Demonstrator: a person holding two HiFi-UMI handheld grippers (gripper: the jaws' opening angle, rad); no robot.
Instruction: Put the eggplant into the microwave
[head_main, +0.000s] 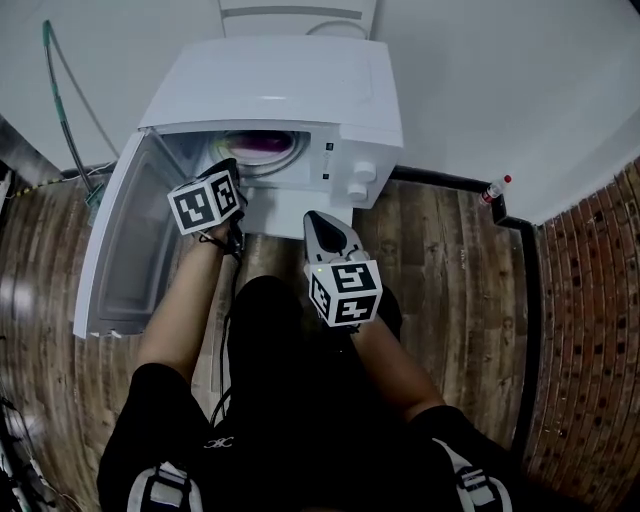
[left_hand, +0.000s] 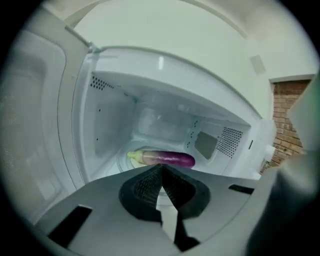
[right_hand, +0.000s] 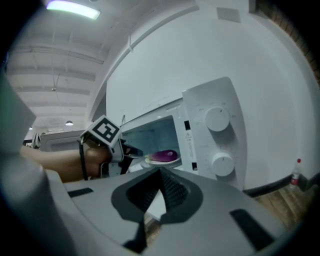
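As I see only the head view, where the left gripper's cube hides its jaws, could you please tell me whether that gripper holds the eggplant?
Observer: No. The left gripper is shut on nothing; the eggplant lies apart, beyond its tips.
Operator: Thank you. How does it lie?
Observer: On its side, deep inside the microwave, with its green end to the left in the left gripper view.
Operator: And are the right gripper's jaws holding anything?
Observer: No. Its own view shows the right gripper shut tip to tip and empty, facing the microwave's front.
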